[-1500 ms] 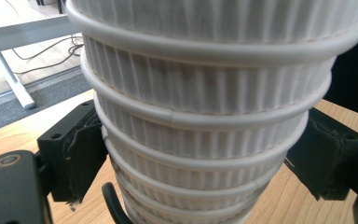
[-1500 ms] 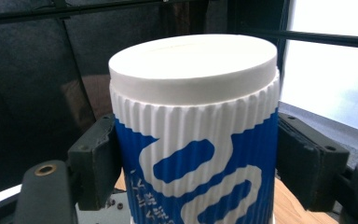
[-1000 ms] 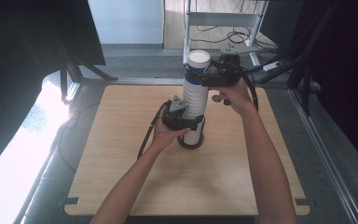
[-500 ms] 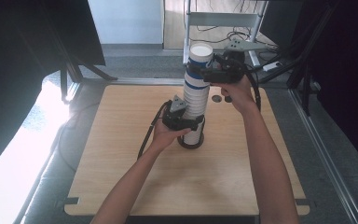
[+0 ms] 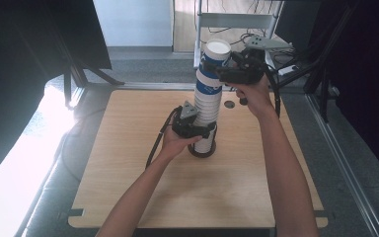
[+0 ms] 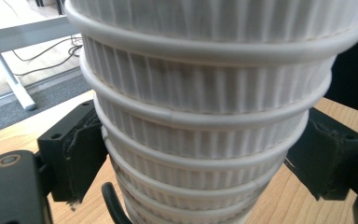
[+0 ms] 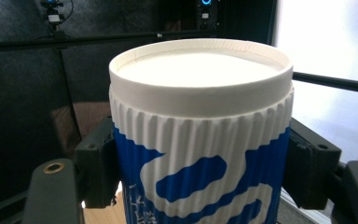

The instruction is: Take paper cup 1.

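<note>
Over on the left, bright daylight washes across the floor beside the wooden counter (image 5: 128, 197). The person's left forearm comes up from the near edge, and the left gripper (image 5: 193, 129) sits low at the middle of the counter. Its jaws are clamped on the lower part of a tall stack of paper cups (image 5: 208, 113), 1 black pad pressed against each side of the ribbed white walls, as the left gripper view shows. In that view the rolled rims of the nested cups (image 6: 205, 121) sit close one above another. The stack stands upright near the centre of the counter, its base resting in a dark ring (image 5: 201, 152) on the wood.

Moving right and upward, the top cup (image 5: 212, 66) is white with a blue pattern, and its white underside faces up. The right gripper (image 5: 227, 74) comes in from the right at that height, held in the person's right hand (image 5: 254, 96). Its jaws have just been closing, with the top cup between them; in the right gripper view the 2 pads sit tight on either side of the blue and white cup (image 7: 200, 154), just under its upper rim.

Beyond the counter's far edge, to the right, a white shelf frame (image 5: 237, 19) stands on the floor with cables under it.
</note>
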Available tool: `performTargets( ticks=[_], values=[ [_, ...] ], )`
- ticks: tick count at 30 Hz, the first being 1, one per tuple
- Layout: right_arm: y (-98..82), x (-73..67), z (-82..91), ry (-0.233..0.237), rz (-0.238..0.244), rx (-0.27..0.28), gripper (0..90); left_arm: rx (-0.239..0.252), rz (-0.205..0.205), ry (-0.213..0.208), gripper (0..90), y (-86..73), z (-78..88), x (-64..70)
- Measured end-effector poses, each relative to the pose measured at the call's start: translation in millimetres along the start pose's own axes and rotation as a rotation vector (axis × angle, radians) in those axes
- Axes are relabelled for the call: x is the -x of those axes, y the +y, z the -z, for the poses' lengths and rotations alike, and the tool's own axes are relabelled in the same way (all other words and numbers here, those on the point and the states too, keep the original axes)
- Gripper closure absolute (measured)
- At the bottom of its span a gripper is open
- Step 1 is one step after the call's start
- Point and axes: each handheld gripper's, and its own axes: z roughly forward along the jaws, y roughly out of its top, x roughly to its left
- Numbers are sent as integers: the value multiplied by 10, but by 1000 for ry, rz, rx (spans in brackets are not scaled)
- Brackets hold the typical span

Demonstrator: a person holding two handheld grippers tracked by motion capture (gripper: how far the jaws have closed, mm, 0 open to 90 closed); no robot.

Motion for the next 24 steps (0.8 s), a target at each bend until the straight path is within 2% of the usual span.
performTargets(
  ticks=[7,13,16,20,24],
  values=[
    [92,-27,132,-7,15,44,259,0,-3,3,129,2,-1,7],
    [148,-37,279,13,11,91,261,2,9,0,130,-5,-1,-19],
    [147,-43,318,20,23,79,261,0,8,3,129,-2,-5,1],
    [123,-81,402,34,20,96,260,1,6,7,129,-4,0,-8],
    [68,-104,477,35,19,91,260,0,6,8,129,-4,-1,-4]
  ],
)
